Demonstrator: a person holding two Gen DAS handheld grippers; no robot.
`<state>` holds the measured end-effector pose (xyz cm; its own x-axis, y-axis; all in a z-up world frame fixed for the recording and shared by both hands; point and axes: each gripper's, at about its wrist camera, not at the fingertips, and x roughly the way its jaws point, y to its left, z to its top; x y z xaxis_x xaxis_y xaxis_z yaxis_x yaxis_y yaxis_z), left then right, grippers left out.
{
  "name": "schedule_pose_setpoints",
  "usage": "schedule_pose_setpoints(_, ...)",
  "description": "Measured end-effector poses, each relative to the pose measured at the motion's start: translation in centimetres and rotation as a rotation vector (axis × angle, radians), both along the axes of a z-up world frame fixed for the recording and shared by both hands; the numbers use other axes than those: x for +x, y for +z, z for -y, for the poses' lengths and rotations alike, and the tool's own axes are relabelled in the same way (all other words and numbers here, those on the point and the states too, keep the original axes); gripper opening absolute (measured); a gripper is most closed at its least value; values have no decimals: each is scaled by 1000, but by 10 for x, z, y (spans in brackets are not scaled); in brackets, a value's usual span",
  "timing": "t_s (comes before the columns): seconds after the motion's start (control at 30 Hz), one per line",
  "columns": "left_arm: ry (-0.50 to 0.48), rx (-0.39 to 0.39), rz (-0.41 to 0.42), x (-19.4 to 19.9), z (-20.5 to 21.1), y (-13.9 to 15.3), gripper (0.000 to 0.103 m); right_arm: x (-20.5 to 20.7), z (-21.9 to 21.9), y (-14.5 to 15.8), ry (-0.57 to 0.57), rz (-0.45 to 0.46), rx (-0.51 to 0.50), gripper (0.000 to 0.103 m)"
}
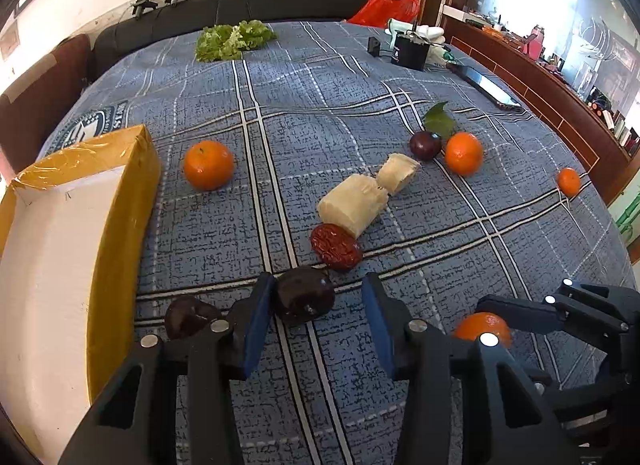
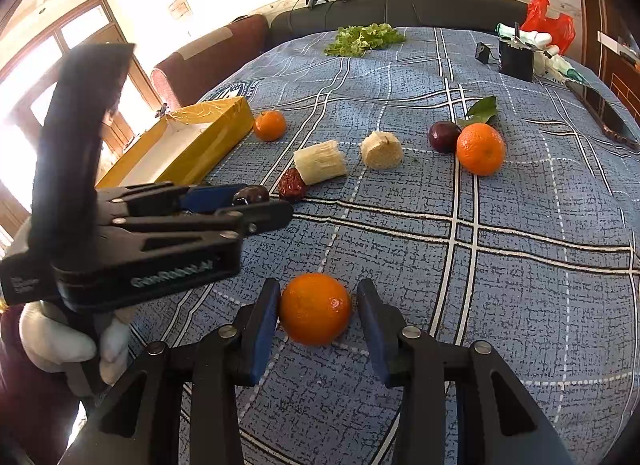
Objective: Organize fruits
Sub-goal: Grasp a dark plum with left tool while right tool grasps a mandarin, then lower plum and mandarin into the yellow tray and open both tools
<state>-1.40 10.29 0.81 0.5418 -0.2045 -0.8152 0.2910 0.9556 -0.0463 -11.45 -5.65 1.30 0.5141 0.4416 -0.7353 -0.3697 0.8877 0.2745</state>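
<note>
Things on the blue checked cloth [image 1: 280, 105], counted by kind.

There are four oranges: the left orange [image 1: 208, 164], the right orange [image 1: 464, 153], the small orange [image 1: 569, 181] at the far right edge and the near orange [image 2: 315, 308]. There are three plums: the far plum [image 1: 425, 145], the near plum [image 1: 304, 295] and the near-left plum [image 1: 188, 315]. There are two pale cut pieces: the big piece [image 1: 354, 203] and the small piece [image 1: 398, 173]. There is one red date [image 1: 336, 251], one yellow box [image 1: 140, 185], one green leaf [image 1: 440, 121], one bunch of lettuce [image 1: 234, 39] and one red bag [image 1: 386, 5].
</note>
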Motion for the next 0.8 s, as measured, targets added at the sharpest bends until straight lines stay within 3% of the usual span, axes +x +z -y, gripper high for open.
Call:
schedule_pose_setpoints(0.07, 12, 1, 1, -1, -1, 1, 28, 0, 0, 0, 0, 0, -1, 44)
schedule_pose_setpoints(0.3, 45, -31, 14, -14, -7, 6, 28, -2, -3, 1, 3, 10, -29, 39)
schedule_pose_setpoints(0.53, 98, -105, 73, -45, -27, 38, 28, -14, -4, 15, -5, 32, -28, 38)
schedule_pose_setpoints(0.8, 284, -166, 155, -95, -97, 79, 28, -28, -24, 53, 43, 80, 22, 39)
